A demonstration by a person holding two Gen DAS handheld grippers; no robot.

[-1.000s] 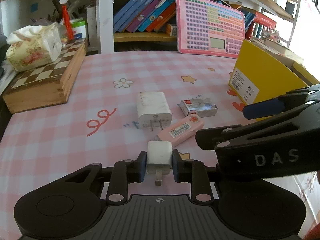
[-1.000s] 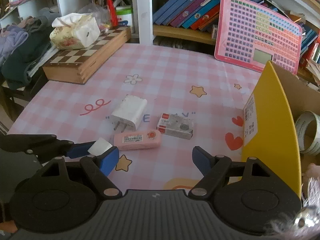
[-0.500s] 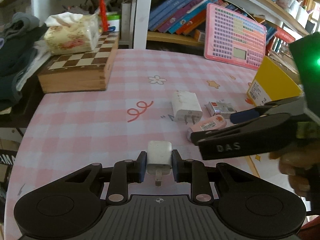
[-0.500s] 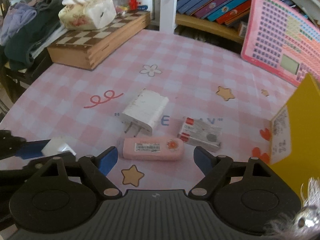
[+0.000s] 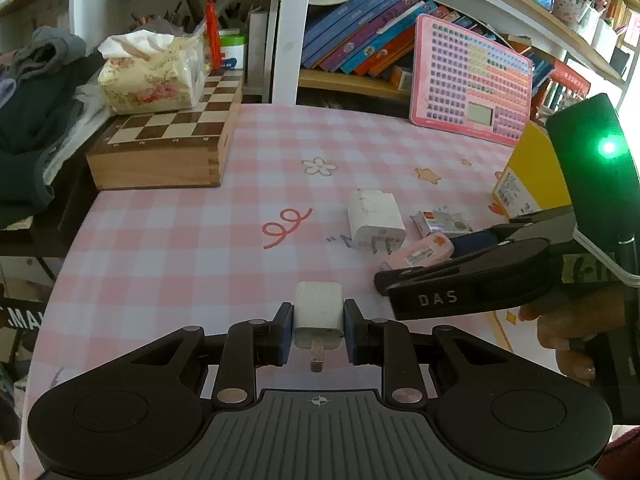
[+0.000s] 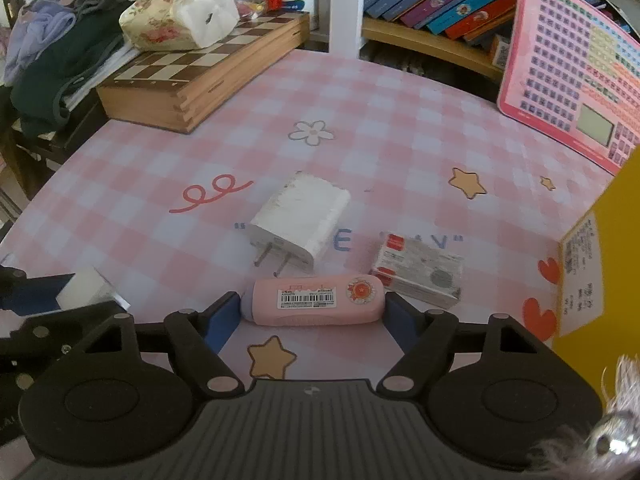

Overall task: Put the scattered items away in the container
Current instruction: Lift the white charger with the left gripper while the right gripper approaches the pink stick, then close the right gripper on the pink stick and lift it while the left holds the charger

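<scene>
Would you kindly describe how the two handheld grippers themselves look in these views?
Both are matte black plastic. The left gripper has a ribbed grey centre plate, round side discs, silver rivets and blue-padded fingers. The right gripper matches it; its side reads "DAS", and a black module with a green light sits on top.

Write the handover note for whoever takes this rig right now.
Left gripper: shut on the small white charger, held above the table.
Right gripper: jaws have just been closing around the pink case, which lies flat on the tablecloth; pads near its ends, grip not yet certain.
Still loose on the table: large white charger, small printed box.
Yellow container stands at the right.
Left: everything still has to go in.
</scene>
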